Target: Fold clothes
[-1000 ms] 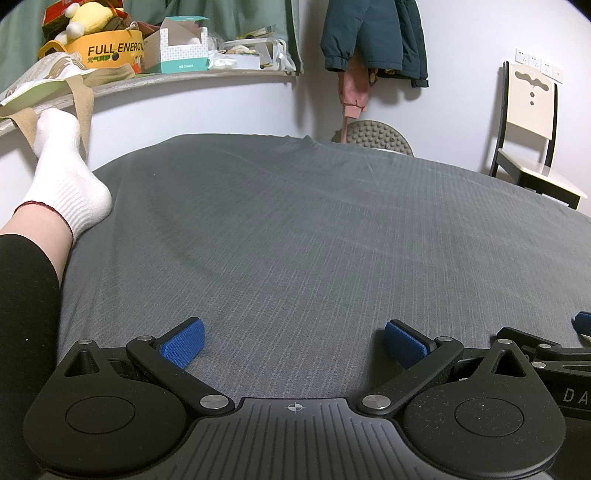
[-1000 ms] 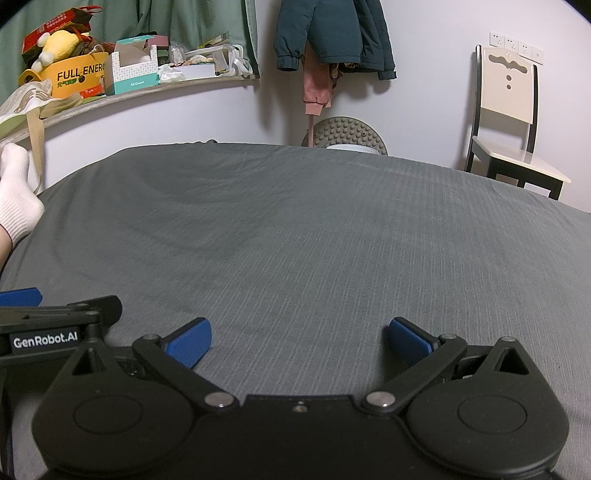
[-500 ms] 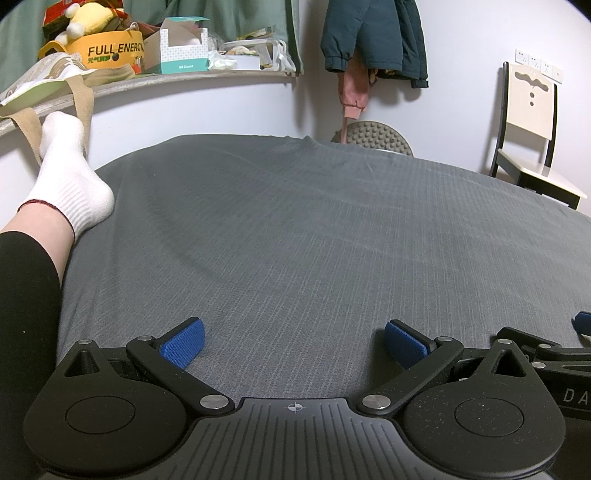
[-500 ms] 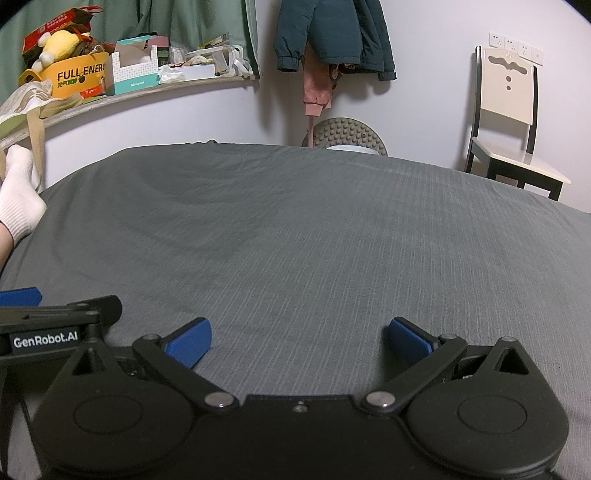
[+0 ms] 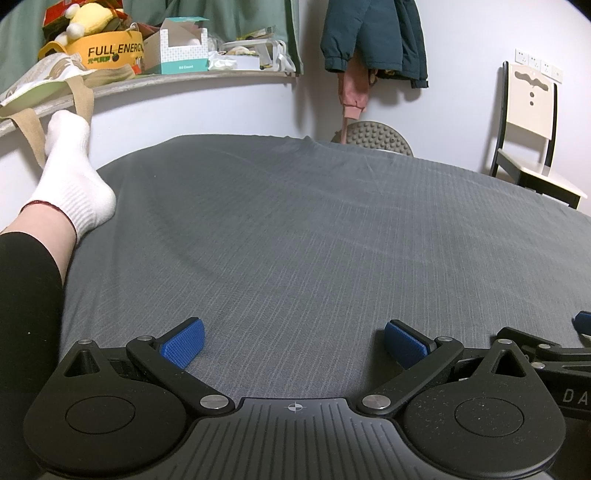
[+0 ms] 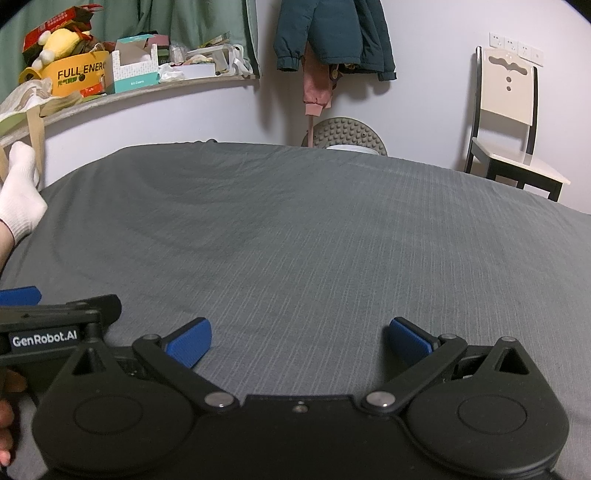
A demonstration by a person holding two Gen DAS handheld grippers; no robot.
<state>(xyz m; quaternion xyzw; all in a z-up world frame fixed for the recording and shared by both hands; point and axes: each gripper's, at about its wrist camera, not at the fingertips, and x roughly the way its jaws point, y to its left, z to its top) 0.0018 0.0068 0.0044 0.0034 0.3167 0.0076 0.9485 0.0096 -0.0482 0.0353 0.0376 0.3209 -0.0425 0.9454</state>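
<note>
Only the socked foot (image 5: 70,177) shifted; both grippers' fingers (image 5: 183,342) gape wide, holding nothing.

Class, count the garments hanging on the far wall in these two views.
2: a dark teal jacket hangs on the wall left of the chair, and a pink garment hangs beneath it. Others may be hidden underneath.

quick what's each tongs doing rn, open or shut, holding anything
Left tongs: open, empty, over the grey ribbed bedsheet.
Right tongs: open, empty.
</note>
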